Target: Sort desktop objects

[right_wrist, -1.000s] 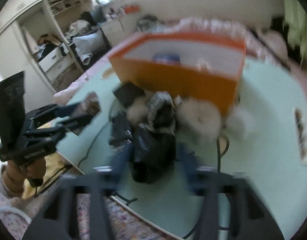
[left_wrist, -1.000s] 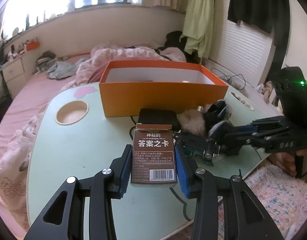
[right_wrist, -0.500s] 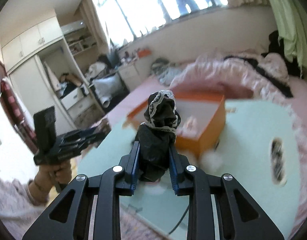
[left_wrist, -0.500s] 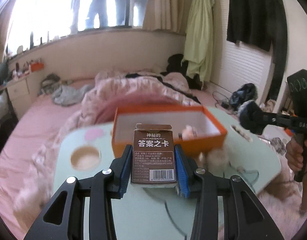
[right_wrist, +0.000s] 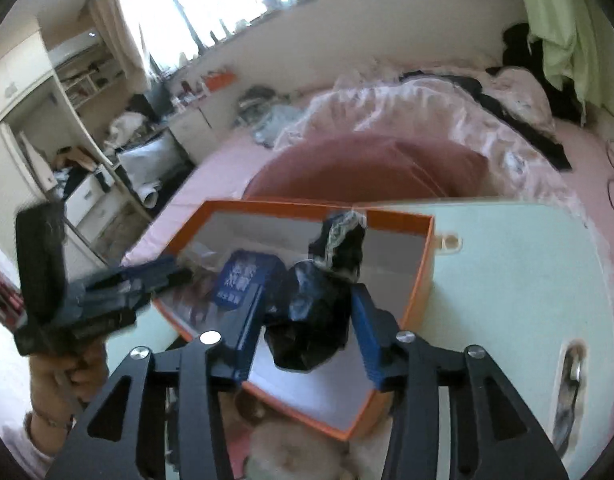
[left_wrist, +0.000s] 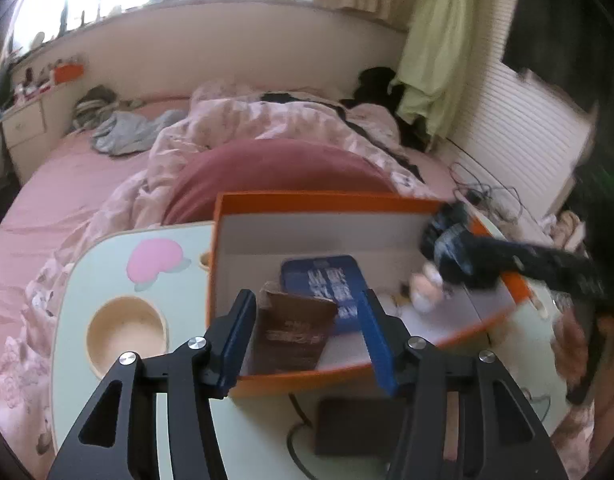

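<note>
The left gripper (left_wrist: 307,332) hangs over the near wall of the orange box (left_wrist: 347,368), at the centre bottom of its own view. Its jaws stand wide apart and grip nothing. The brown card box (left_wrist: 295,332) lies between them on the box floor, clear of both pads and tilted against the blue card box (left_wrist: 327,284) just behind it.

The right gripper (right_wrist: 303,320) sits low in the middle of its view, over the box's near right corner. Its jaws are spread, and the black lace-trimmed bundle (right_wrist: 315,312) sits between them; motion blur hides whether the pads touch it. In the left view that bundle (left_wrist: 447,236) appears at the box's right rim, above a pale fluffy ball (left_wrist: 423,292).

The white box floor lies bare toward the far wall. On the pale green bench (left_wrist: 119,280), lower left of the left view, is a round wooden cup recess (left_wrist: 125,330). A dark flat case (left_wrist: 355,426) and a cable (left_wrist: 297,436) lie just outside the box's near wall.
</note>
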A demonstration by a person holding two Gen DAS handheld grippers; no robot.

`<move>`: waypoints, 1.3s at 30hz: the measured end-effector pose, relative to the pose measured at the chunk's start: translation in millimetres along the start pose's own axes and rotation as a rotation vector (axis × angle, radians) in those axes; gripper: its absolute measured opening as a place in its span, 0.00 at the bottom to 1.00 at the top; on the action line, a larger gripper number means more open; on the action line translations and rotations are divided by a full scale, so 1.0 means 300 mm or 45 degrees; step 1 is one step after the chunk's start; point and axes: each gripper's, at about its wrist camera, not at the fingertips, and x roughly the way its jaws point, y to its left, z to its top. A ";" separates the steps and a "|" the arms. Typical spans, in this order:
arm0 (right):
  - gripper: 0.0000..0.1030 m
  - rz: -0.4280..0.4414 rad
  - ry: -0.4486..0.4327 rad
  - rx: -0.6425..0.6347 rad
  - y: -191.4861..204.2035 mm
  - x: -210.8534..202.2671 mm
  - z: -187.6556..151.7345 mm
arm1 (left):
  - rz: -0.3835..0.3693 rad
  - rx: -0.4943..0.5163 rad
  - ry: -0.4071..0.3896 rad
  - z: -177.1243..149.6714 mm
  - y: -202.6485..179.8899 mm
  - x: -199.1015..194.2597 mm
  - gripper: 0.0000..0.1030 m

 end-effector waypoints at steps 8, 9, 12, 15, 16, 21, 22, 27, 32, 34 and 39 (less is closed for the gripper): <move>0.44 -0.073 -0.008 -0.144 0.017 0.029 0.035 | -0.018 -0.008 -0.083 -0.054 -0.036 -0.046 0.54; 0.44 -0.075 -0.015 -0.143 0.018 0.029 0.032 | -0.011 -0.023 -0.103 -0.048 -0.029 -0.049 0.53; 0.47 -0.045 -0.033 -0.088 0.014 0.005 0.019 | -0.026 -0.083 -0.208 -0.037 -0.001 -0.097 0.59; 0.48 0.029 -0.088 -0.045 0.018 -0.065 0.004 | -0.067 -0.092 -0.248 -0.040 0.002 -0.170 0.83; 0.53 0.049 -0.141 -0.040 0.023 -0.119 -0.012 | -0.065 -0.073 -0.242 -0.045 -0.004 -0.185 0.87; 0.71 -0.063 -0.263 -0.065 0.044 -0.291 -0.142 | -0.073 0.069 -0.145 -0.187 -0.050 -0.252 0.90; 0.71 -0.080 -0.237 -0.068 0.044 -0.304 -0.184 | -0.068 0.072 -0.115 -0.217 -0.054 -0.252 0.90; 0.71 -0.282 -0.156 -0.129 0.057 -0.305 -0.374 | -0.011 0.016 -0.039 -0.332 -0.066 -0.238 0.90; 0.71 -0.364 -0.126 -0.179 0.087 -0.279 -0.454 | -0.002 0.042 0.020 -0.364 -0.107 -0.188 0.90; 0.71 -0.387 -0.103 -0.192 0.088 -0.256 -0.466 | -0.004 0.053 0.056 -0.386 -0.116 -0.172 0.90; 0.91 -0.496 -0.009 -0.203 0.076 -0.191 -0.487 | 0.138 0.134 0.100 -0.404 -0.135 -0.128 1.00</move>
